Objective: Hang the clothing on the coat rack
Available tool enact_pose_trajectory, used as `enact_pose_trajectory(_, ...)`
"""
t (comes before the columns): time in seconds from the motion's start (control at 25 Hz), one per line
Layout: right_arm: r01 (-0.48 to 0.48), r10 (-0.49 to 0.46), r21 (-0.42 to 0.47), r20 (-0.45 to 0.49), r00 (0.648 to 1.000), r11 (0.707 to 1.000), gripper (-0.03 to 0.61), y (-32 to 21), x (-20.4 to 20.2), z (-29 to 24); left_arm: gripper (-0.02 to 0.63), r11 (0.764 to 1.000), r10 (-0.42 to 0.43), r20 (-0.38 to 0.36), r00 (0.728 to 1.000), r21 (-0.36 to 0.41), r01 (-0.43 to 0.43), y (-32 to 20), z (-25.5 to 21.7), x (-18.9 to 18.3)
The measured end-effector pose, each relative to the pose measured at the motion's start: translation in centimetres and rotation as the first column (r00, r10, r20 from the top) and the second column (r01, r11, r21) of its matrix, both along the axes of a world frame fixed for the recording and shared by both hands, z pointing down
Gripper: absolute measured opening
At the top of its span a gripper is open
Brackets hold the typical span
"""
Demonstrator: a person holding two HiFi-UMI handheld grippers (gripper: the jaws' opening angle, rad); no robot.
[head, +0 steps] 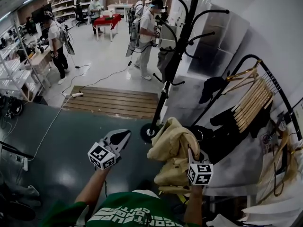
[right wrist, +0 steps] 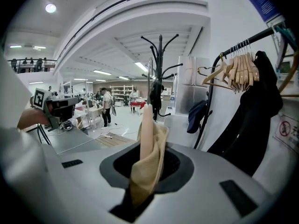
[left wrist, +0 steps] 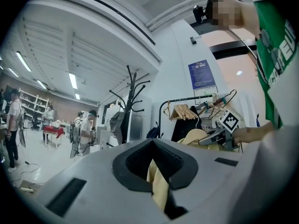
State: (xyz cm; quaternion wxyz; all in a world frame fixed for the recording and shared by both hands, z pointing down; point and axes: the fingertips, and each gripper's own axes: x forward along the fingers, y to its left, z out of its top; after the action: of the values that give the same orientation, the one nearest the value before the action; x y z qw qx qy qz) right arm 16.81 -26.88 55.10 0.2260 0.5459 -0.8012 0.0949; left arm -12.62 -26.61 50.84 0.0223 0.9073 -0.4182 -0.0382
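Two grippers are sharing one load here.

Head view: the tan garment (head: 171, 143) is hanging bunched just short of the coat rack (head: 176, 56), near its round base and well below its hooks. The right gripper (head: 189, 157) is sitting under the bundle on the side away from the rack, probably carrying most of the weight. The left gripper (head: 120, 137) is floating beside the bundle. No link to the cloth is showing from this angle. The bundle's long axis is running from the right gripper towards the rack's base.

Left gripper view: the jaws are pinching down on a narrow yellow strip of the garment (left wrist: 158, 185), so this claw is holding cloth, likely an edge kept for spreading. The rack (left wrist: 131, 101) is standing ahead and to the left.

Right gripper view: the jaws are clamping a knitted fold (right wrist: 152, 157) together with a pale bar (right wrist: 146, 125), which may be a hanger arm, though I cannot tell. The fold is standing upright along the jaws and pointing at the rack's pole (right wrist: 159, 73). I judge that the lift to a hook is not yet begun.
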Motion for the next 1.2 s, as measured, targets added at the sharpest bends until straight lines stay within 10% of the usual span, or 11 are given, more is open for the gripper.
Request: enact_pose_trajectory(1.2, -0.132, 0.132, 0.019, 0.013, 0.991, 0.991, 0.067, -8.0, 1.5, -1.4, 0.003, 0.989, 0.147, -0.007, 0.989, 0.034, -0.147, -10.4, -1.1, 3.9)
